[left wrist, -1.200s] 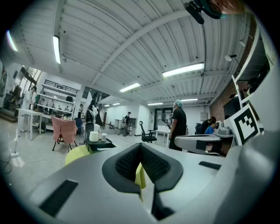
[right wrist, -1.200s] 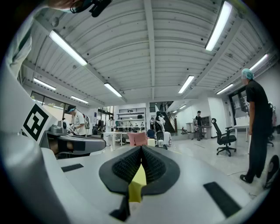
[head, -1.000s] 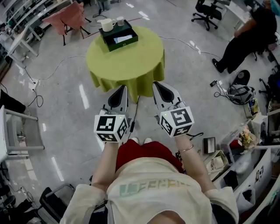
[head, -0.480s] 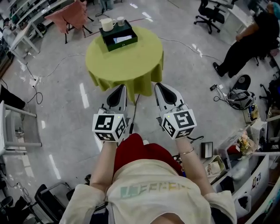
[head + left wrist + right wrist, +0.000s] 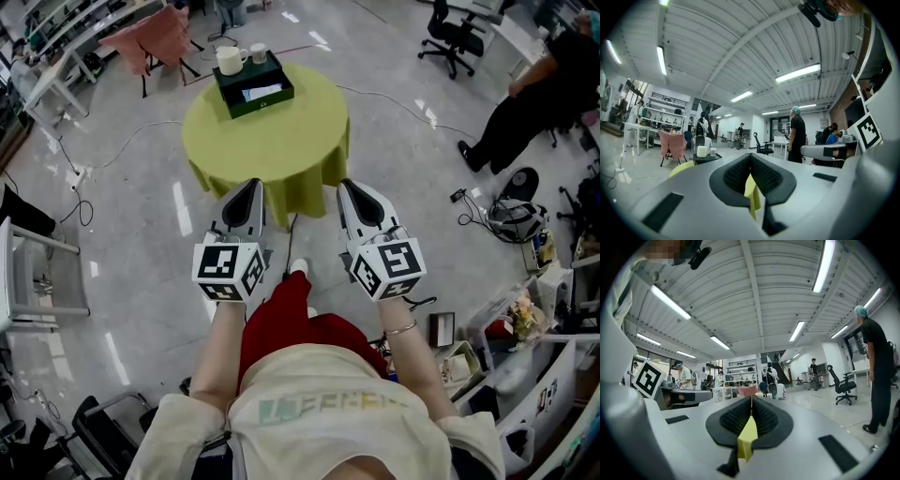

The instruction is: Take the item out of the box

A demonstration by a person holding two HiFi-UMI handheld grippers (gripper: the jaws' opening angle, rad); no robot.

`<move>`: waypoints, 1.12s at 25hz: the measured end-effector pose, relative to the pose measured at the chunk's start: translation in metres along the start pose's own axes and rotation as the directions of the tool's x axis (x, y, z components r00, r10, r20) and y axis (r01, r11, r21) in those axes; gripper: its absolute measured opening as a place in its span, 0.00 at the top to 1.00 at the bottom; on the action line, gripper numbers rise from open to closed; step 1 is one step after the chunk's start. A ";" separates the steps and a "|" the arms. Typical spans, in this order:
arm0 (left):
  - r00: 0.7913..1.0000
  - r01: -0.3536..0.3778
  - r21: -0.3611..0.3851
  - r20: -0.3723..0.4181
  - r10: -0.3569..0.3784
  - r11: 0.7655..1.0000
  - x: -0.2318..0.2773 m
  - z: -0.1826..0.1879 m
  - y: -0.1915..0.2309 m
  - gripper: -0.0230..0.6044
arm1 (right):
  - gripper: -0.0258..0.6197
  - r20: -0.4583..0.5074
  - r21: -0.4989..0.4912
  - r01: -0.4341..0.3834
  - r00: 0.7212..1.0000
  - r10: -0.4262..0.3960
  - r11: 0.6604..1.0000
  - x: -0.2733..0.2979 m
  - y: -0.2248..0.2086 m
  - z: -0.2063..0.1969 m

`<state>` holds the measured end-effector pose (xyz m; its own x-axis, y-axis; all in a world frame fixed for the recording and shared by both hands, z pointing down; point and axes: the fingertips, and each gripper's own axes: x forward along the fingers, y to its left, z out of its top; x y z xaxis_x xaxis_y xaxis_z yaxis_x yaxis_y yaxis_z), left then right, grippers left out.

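Observation:
A dark green box [image 5: 251,84] lies on the far side of a round table with a yellow-green cloth [image 5: 272,145]; a white slip shows on its top. A white mug [image 5: 228,59] and a small cup [image 5: 258,52] stand at the box's far edge. Both grippers hang side by side in front of the table's near edge, well short of the box. My left gripper [image 5: 249,187] is shut with nothing in it. My right gripper [image 5: 349,189] is shut and empty too. In the left gripper view the box [image 5: 707,158] and the mug [image 5: 701,151] show far off, left of the jaws.
A pink-draped chair [image 5: 150,37] stands beyond the table. Cables trail over the grey floor [image 5: 122,141]. A seated person in black [image 5: 534,89] and an office chair [image 5: 448,28] are at the right. A white desk [image 5: 37,272] stands at the left, clutter [image 5: 516,319] at the lower right.
The person has stepped toward the table, one red-clad leg now forward. Both grippers have come slightly nearer its edge. Their jaws have stayed shut.

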<state>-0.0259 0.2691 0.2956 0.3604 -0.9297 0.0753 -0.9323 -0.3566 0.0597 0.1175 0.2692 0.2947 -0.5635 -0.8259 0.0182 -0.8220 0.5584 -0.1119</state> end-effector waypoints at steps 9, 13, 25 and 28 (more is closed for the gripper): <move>1.000 -0.007 -0.018 -0.011 0.007 1.000 0.033 -0.007 0.016 0.93 | 0.90 -0.015 0.011 -0.018 1.000 0.018 1.000 0.028 -0.018 -0.007; 0.999 -0.004 -0.019 -0.034 0.004 1.000 0.057 -0.011 0.028 0.93 | 0.90 -0.030 0.013 -0.025 0.999 0.025 1.000 0.050 -0.028 -0.010; 0.997 -0.016 -0.050 -0.074 0.012 0.999 0.144 -0.029 0.080 0.93 | 0.90 -0.077 0.032 -0.020 0.997 0.022 0.999 0.140 -0.073 -0.024; 0.997 -0.020 -0.077 -0.073 0.015 0.997 0.167 -0.030 0.100 0.93 | 0.90 -0.096 0.036 -0.028 0.995 0.031 0.999 0.172 -0.081 -0.028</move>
<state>-0.0584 0.0807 0.3436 0.3479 -0.9257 0.1482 -0.9345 -0.3297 0.1344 0.0846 0.0842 0.3351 -0.5943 -0.7967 0.1103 -0.8024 0.5780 -0.1482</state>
